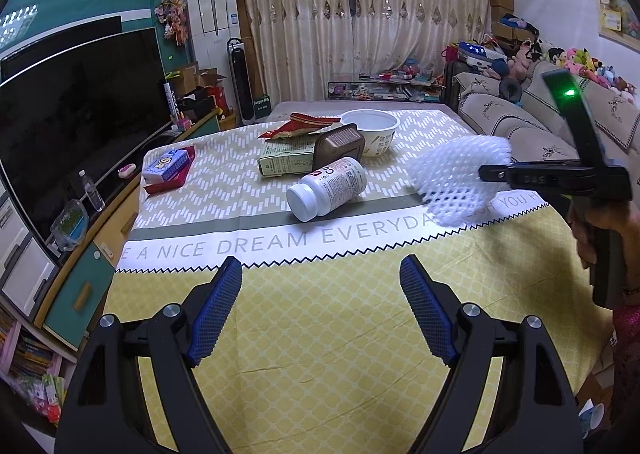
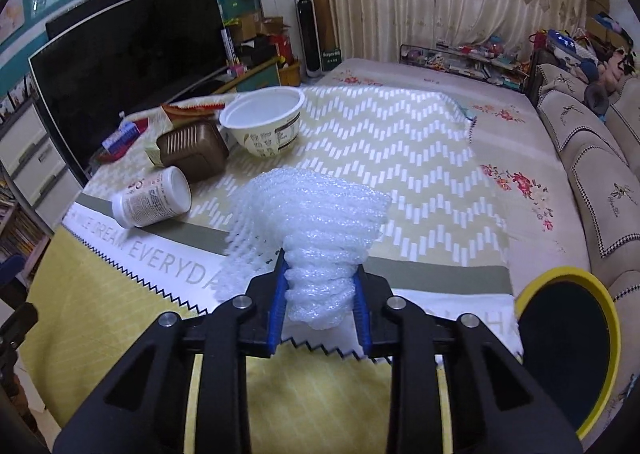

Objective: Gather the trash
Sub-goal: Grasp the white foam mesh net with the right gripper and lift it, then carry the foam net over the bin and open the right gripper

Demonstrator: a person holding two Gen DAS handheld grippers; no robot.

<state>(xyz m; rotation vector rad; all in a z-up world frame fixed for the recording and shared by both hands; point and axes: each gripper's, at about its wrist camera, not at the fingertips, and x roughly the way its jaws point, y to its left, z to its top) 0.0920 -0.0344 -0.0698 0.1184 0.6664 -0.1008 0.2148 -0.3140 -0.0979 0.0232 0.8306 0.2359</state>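
While my right tongs (image 2: 320, 294) angle down over the bed, they're clamped on the white foam mesh fruit sleeve (image 2: 316, 230), lifted clear of the yellow patterned bedspread (image 1: 320, 318). My left tongs (image 1: 320, 286) hover spread apart, nothing between them. White pill bottle (image 1: 326, 188) lies on its side farther back, beside the brown plastic tray (image 1: 340, 144) and white paper bowl (image 1: 370, 130). Yellow-rimmed bin (image 2: 568, 350) sits lower right. TV on the left, sofa on the right.

One foam net (image 2: 308, 214), one bottle (image 1: 326, 188), one bowl (image 1: 370, 132), two hand-held grippers.
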